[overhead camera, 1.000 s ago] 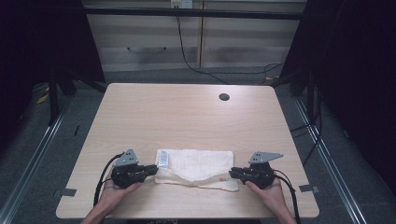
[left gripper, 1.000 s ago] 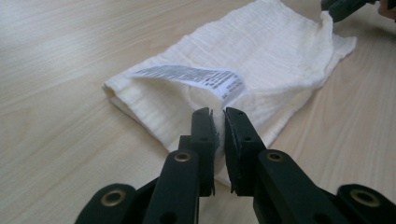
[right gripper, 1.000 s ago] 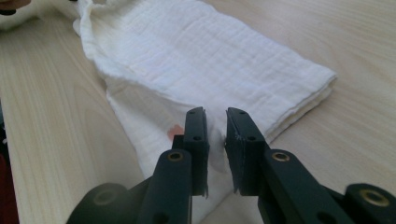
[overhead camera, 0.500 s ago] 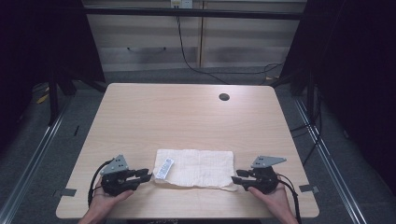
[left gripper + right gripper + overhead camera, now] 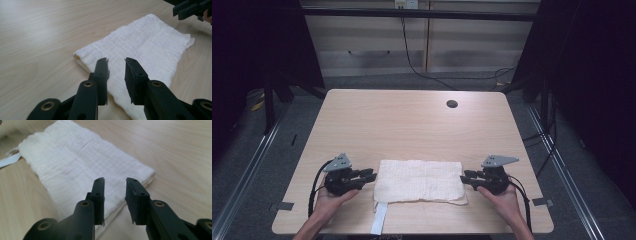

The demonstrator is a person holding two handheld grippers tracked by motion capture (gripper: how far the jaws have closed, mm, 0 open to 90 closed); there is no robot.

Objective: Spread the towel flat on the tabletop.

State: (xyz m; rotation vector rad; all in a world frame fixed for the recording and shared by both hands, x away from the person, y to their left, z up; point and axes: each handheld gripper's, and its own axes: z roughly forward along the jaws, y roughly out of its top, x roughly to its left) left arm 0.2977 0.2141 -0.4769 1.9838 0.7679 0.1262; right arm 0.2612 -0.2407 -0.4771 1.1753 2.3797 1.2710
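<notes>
A folded white cloth (image 5: 419, 181) lies flat on the table (image 5: 412, 120), near its near edge and about midway between left and right. It forms a neat rectangle with its long side running left to right. A white strap (image 5: 380, 219) trails from its near left corner toward the near edge of the table, reaching that edge.

The left gripper (image 5: 368, 176) sits just left of the cloth, held in the person's left hand (image 5: 329, 197), with its jaws pointing right at the cloth's left edge. In the left gripper view its jaws (image 5: 116, 72) stand a little apart with nothing pinched between them; the cloth's left end lies below and beyond the tips, and the folded layers show at the corner. The jaws have just been closing slightly, with no cloth caught in the gap.

The right gripper (image 5: 465, 177) sits just right of the cloth in the right hand (image 5: 502, 197), jaws pointing left at the cloth's right edge. In the right gripper view its jaws (image 5: 115, 191) are likewise parted with an empty gap, poised above the cloth's right end. They too have just been closing, gripping nothing.

A small dark hole (image 5: 452, 104) marks the table's far right part, well apart from the cloth. Cables (image 5: 412, 60) run across the floor beyond the far edge.
</notes>
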